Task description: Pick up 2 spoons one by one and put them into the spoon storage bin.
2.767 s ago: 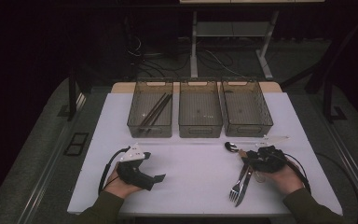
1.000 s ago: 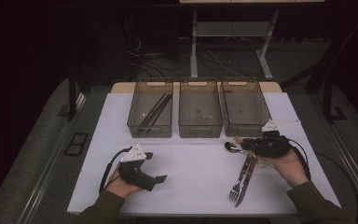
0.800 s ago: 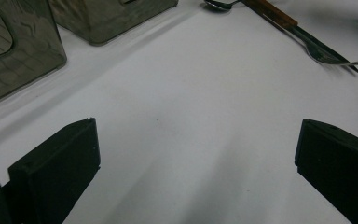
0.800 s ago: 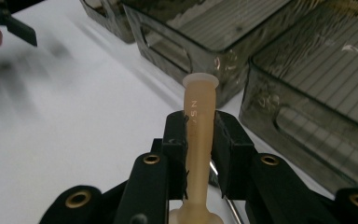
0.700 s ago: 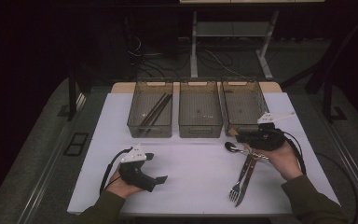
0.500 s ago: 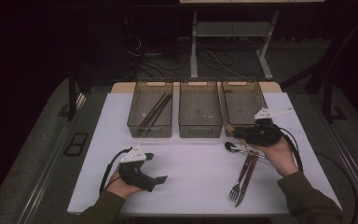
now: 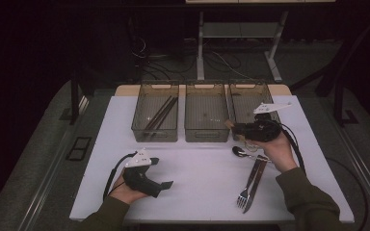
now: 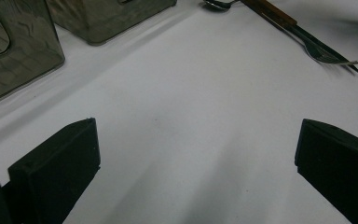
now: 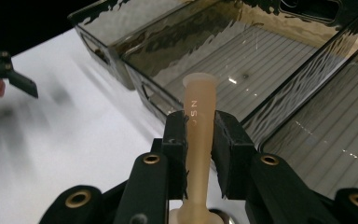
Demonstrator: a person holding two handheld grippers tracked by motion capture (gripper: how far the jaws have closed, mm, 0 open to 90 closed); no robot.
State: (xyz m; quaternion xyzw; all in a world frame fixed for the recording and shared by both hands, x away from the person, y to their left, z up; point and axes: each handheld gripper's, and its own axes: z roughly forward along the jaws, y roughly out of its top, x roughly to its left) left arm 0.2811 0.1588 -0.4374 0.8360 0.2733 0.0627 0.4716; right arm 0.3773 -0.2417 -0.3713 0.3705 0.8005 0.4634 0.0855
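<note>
The right gripper [image 9: 199,135], at the centre bottom of the right gripper view, is clenched on a pale, matte, tan handle [image 9: 198,126], a straight flattened stem that flares to a rounded end and bears small stamped letters. The two black jaws press its flat sides. In the high view this gripper [image 7: 234,127] sits right of centre, raised over the near edge of the right-hand bin [image 7: 250,96], with the handle's tip poking out toward the middle bin [image 7: 206,113].

The three bins are smoky, translucent plastic boxes with ribbed floors and wavy walls, set in a row across the upper middle of the high view. The left bin [image 7: 147,108] holds dark, slim chopsticks [image 7: 160,114] lying diagonally.

On the smooth white table [image 7: 192,173], lower right of centre, lie a shiny metal spoon [image 7: 240,152] and, just below it, a steel fork [image 7: 244,194] and a knife [image 7: 254,185] with brown wooden handles, side by side.

The left gripper [image 7: 166,184], lower left in the high view, rests on the table in the person's hand; in the left gripper view its blocky black jaws stand wide apart with nothing between them.
</note>
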